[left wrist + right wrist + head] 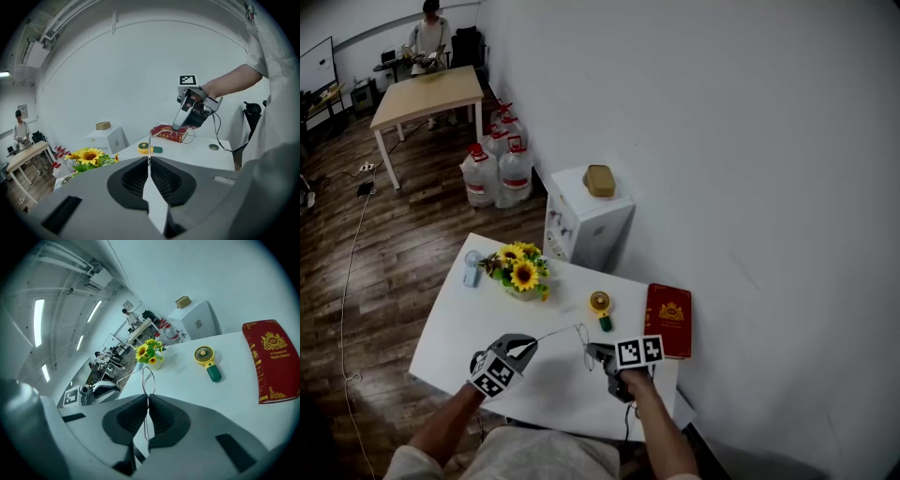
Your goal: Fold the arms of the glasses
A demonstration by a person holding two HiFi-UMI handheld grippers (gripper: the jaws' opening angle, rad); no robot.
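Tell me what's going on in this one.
A person holds a gripper in each hand above the white table, with thin wire-frame glasses strung between them. The left gripper is shut on one arm of the glasses, and the right gripper is shut on the frame. That arm stands out straight, not yet folded.

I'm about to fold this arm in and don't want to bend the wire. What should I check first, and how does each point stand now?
1. The left hand-held gripper shut on the glasses, by one arm: ok.
2. The right hand-held gripper shut on their rim: ok.
3. Arm folded: not ok, it stretches out from the frame.
4. Fan and book apart from the glasses: ok.
5. Hinge's place and folding direction: cannot tell, wire too thin.
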